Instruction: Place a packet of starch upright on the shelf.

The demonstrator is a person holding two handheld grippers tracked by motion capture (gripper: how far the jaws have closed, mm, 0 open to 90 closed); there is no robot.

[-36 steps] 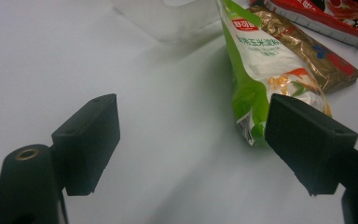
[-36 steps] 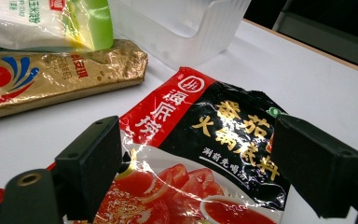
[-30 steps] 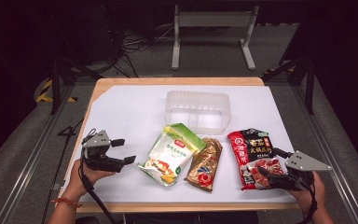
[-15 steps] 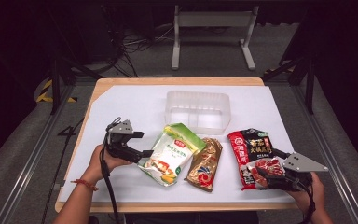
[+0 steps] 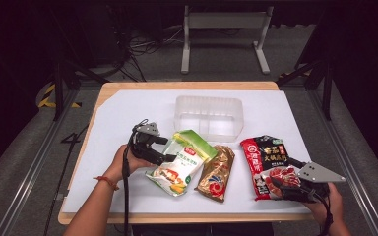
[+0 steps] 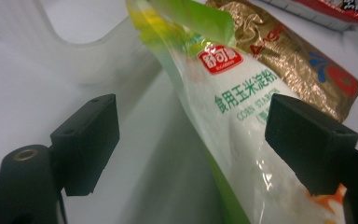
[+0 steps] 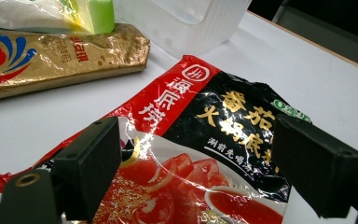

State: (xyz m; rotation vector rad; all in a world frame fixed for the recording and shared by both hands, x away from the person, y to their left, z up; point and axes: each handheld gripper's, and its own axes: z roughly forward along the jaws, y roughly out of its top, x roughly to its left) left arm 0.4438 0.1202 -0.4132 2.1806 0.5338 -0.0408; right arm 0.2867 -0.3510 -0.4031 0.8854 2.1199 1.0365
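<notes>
A green and white corn starch bag lies on the white table, left of centre. My left gripper has reached the bag's left edge. In the left gripper view the left gripper is open, with the corn starch bag between the jaws and not pinched. A red and black tomato soup-base packet lies at the right. My right gripper is at the packet's near end. In the right gripper view the right gripper stands open astride the soup-base packet.
A gold packet lies between the two bags, touching the corn starch bag. A clear plastic tub stands just behind them, mid-table. The white sheet covers the wooden tabletop, and dark floor lies beyond its edges.
My left hand has carried its gripper rightward from the table's left side up to the corn starch bag. The right gripper has stayed at the red packet.
</notes>
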